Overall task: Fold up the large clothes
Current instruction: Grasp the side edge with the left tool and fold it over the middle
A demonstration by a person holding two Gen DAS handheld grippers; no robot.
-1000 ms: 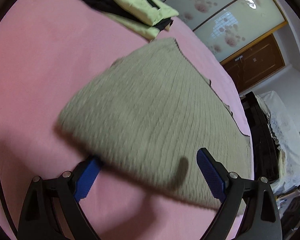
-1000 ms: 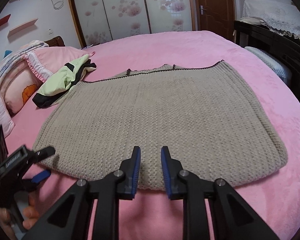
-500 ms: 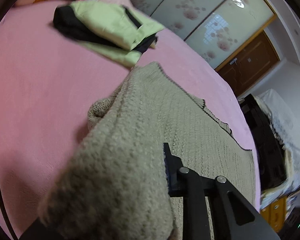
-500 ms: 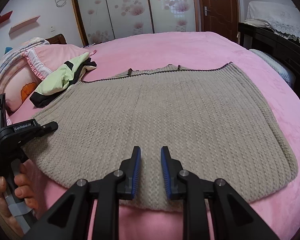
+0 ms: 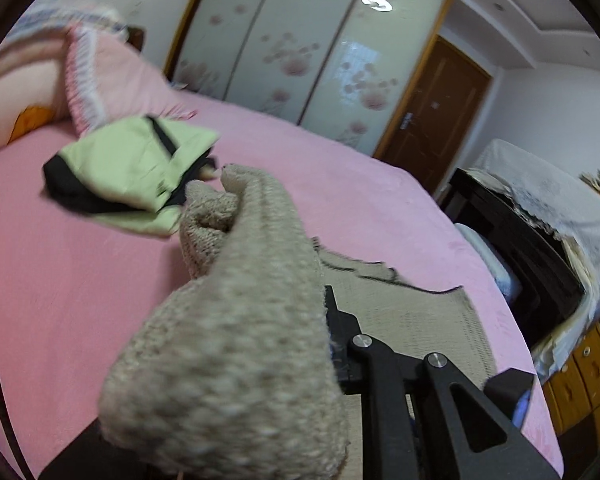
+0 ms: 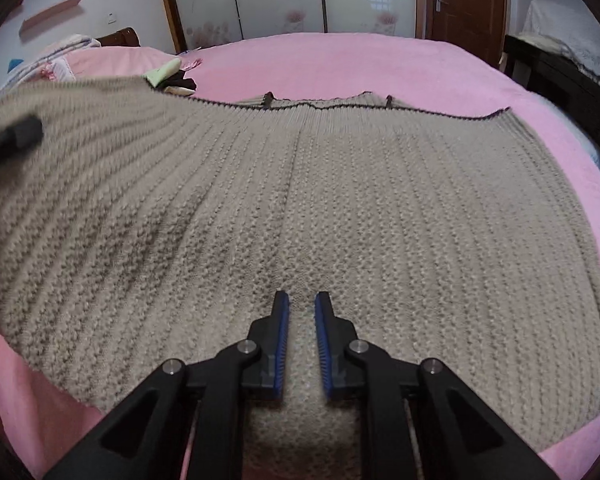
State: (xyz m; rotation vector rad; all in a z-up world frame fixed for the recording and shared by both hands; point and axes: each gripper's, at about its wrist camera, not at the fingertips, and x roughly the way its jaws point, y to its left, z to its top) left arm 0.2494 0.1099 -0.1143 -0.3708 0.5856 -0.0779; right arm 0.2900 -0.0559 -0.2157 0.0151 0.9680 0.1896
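Observation:
A large beige knit sweater [image 6: 340, 200] lies spread on the pink bed [image 6: 340, 60]. My left gripper [image 5: 320, 320] is shut on the sweater's left edge [image 5: 236, 320] and holds it lifted; the knit drapes over and hides the left finger. In the right wrist view that gripper's tip [image 6: 16, 136] shows at the far left under the raised cloth. My right gripper [image 6: 300, 304] is over the near hem in the middle. Its jaws stand a narrow gap apart with knit bunched between them.
A folded light-green and black garment [image 5: 132, 168] lies on the bed beyond the raised edge. Pink pillows [image 5: 60, 84] are at the head. A dark bench [image 5: 520, 240] and a wooden cabinet [image 5: 588, 364] stand right of the bed.
My left gripper closed on the sweater's left edge and lifted it up and inward. My right gripper moved forward over the near hem, its jaws still narrow.

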